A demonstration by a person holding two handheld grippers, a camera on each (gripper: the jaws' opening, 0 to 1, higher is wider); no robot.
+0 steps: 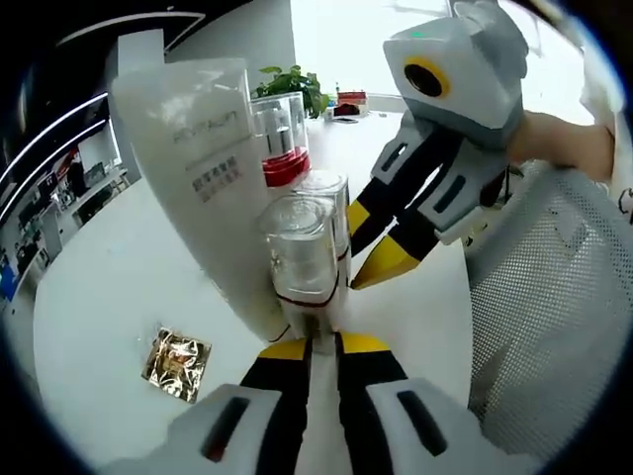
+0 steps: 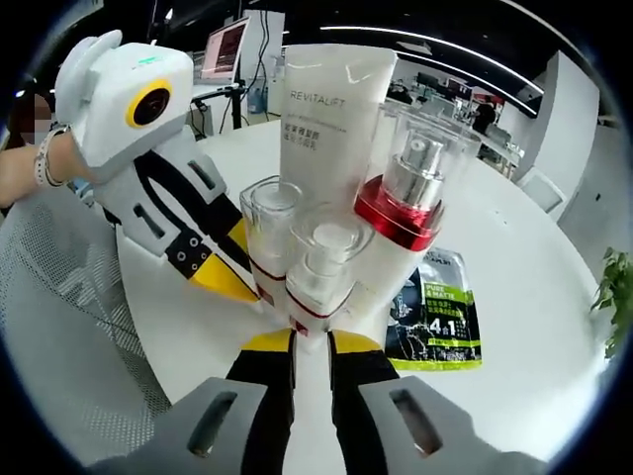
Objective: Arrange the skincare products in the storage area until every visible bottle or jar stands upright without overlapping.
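Left gripper view: left claw clamps a small clear-capped bottle upright on the white desk; the right claw clamps its neighbour beside the white tube.

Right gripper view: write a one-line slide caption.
Right gripper at a small clear-capped bottle, beside a red-collared pump bottle, white tube and left gripper.
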